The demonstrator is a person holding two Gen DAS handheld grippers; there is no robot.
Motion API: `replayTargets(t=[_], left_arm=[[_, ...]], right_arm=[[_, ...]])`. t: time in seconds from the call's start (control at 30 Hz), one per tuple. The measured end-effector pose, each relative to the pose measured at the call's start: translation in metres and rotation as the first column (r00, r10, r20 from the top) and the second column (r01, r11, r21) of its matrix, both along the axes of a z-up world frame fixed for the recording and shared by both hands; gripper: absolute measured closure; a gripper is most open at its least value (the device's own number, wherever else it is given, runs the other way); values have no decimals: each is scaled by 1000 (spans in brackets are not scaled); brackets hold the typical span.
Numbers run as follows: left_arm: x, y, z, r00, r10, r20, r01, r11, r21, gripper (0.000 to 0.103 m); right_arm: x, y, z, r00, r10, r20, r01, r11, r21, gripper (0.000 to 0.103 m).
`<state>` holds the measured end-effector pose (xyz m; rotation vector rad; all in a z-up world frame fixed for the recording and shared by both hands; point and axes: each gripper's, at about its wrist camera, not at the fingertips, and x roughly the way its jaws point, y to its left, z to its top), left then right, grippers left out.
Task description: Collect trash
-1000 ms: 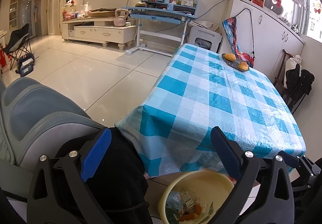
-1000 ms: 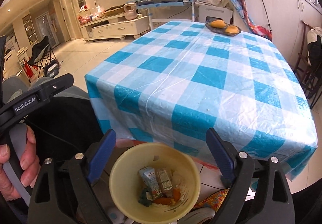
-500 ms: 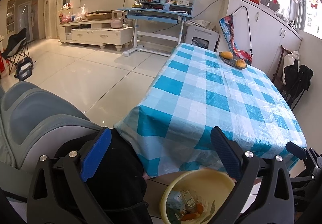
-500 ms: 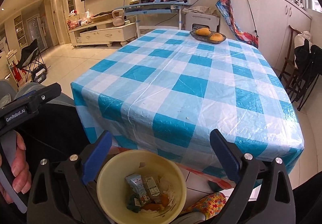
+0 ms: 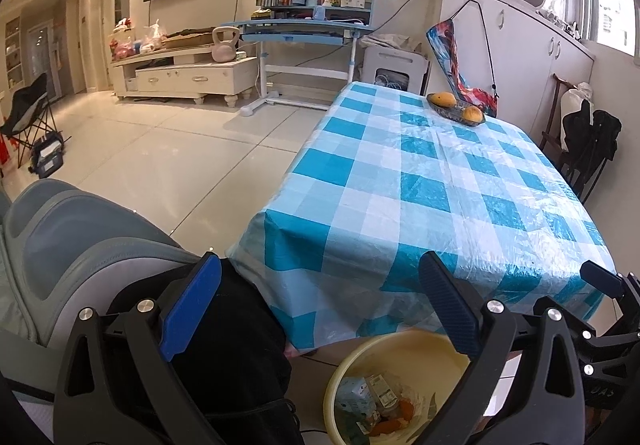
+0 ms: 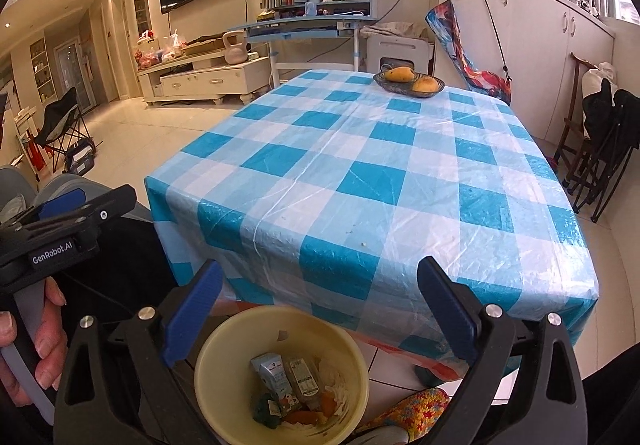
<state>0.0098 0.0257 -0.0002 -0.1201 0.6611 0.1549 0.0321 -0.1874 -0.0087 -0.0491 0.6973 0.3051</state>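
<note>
Two cartons (image 6: 289,375) in one bin (image 6: 216,357)

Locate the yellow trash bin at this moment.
The yellow trash bin sits on the floor below the table's near edge, bottom centre in the right wrist view, between the open right claw fingers.

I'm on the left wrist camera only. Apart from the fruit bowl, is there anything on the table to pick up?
Observer: Yes. The right wrist view shows a few small crumbs on the tablecloth, near its front edge.
Operator: Is the right claw carrying anything?
Observer: No. The right claw is open with nothing between its fingers.
Operator: My claw blocks part of the bin. What's inside?
Observer: The yellow bin holds two small cartons, orange peel scraps and a dark green piece.
</note>
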Motion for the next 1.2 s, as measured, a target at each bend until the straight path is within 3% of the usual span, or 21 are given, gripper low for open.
replayTargets(t=[0.77, 1.2], left_arm=[[2, -14, 4, 1000, -28, 3, 28, 998, 51, 8], [-8, -31, 23, 994, -72, 87, 65, 994, 89, 8]], right_arm=[[-6, -11, 8, 999, -19, 32, 19, 1000, 3, 8], [-20, -10, 24, 987, -35, 155, 46, 997, -68, 7]])
